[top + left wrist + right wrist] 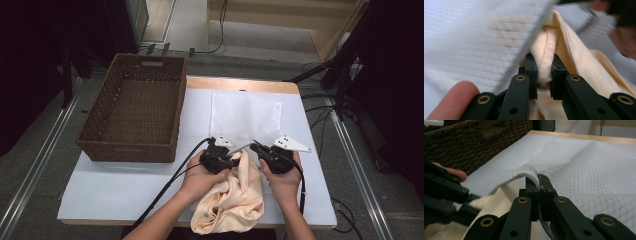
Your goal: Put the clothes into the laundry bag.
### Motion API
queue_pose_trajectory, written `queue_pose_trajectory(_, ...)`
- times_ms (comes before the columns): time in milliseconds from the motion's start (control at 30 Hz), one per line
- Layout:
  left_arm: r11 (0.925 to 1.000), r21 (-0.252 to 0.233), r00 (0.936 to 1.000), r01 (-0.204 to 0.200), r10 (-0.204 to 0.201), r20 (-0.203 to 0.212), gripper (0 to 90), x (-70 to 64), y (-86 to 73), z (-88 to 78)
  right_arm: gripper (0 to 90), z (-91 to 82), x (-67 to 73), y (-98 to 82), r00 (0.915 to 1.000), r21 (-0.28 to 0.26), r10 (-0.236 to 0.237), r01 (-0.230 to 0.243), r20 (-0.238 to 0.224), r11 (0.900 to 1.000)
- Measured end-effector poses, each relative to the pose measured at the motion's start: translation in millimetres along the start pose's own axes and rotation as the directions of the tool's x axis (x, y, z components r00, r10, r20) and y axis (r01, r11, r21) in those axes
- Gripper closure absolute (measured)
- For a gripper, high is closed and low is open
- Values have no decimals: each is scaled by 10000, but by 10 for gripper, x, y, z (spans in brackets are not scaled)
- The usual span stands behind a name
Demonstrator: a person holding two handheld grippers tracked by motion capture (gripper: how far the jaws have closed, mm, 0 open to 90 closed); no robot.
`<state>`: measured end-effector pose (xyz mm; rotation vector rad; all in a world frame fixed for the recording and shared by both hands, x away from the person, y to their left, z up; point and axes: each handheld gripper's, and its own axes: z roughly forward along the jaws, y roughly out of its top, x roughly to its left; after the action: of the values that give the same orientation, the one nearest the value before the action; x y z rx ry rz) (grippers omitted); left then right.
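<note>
both grippers pinch edges: left gripper [544, 75] cloth [235, 197], right gripper [539, 191] mesh bag [245, 117] (near basket [132, 145]).

Garment [235, 195]: pale peach/cream, plain, w/ ribbed edge in same colour [544, 50]. Mesh laundry bag [245, 117]: white, see-through, fine grid pattern; rim trim white [530, 173]. Basket [135, 107]: dark brown woven wicker. Table [115, 185]: white top, light wood edge at far side. Left gripper [234, 161] & right gripper [253, 147]: black bodies, brass-coloured rivets, grey-white plates on top, black cables. Floor: grey.
</note>
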<state>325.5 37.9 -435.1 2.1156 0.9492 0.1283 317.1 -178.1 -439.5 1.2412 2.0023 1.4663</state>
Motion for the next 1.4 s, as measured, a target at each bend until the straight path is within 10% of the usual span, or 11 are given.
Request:
queue_pose_trajectory(133, 9998, -86, 9966, 168, -174, -802, 758, 4, -8, 24, 894, -22, 34, 30, 9999, -93, -91, 90, -58, 9999)
queue_pose_trajectory(300, 9998, -176, 9991, -38, 30, -434, 400, -33, -33, -22, 894, -10, 33, 14, 9999, 53, -138, 139, -59, 9999)
queue_pose_trajectory(500, 9936, -1046, 9987, -420, 447, 239, 348, -159, 23, -275, 894, 8, 22, 6, 10000, 75, -77, 77, -47, 9999)
queue_pose_trajectory(633, 9925, 147, 9888, -1216, 1199, 891, 308, -329, -15, -113, 894, 29, 49, 0, 9999, 164, -95, 95, -53, 9998)
queue_pose_trajectory(733, 9719, 1674, 9850, -1653, 1542, 776, 266, -397, -85, 99, 894, 33, 67, -4, 9998, 168, -164, 165, -79, 9997)
queue_pose_trajectory(867, 9609, 2239, 9866, -1627, 1552, 507, 329, -389, -139, 221, 894, 39, 83, -14, 9997, 228, -206, 209, -103, 9995)
queue_pose_trajectory(1033, 9728, 1808, 9878, -1450, 1319, 826, 780, -367, -93, 129, 894, 33, 88, -15, 9997, 198, -226, 228, -137, 9995)
queue_pose_trajectory(1200, 9976, 636, 9980, -273, 236, 590, 800, -244, 24, -44, 894, 4, 98, 6, 9996, 83, -227, 228, -172, 9997)
queue_pose_trajectory(1400, 9914, -788, 9923, 1049, -1096, -575, 789, -13, 57, -143, 894, -41, 148, 57, 9990, -107, -352, 349, -275, 9993)
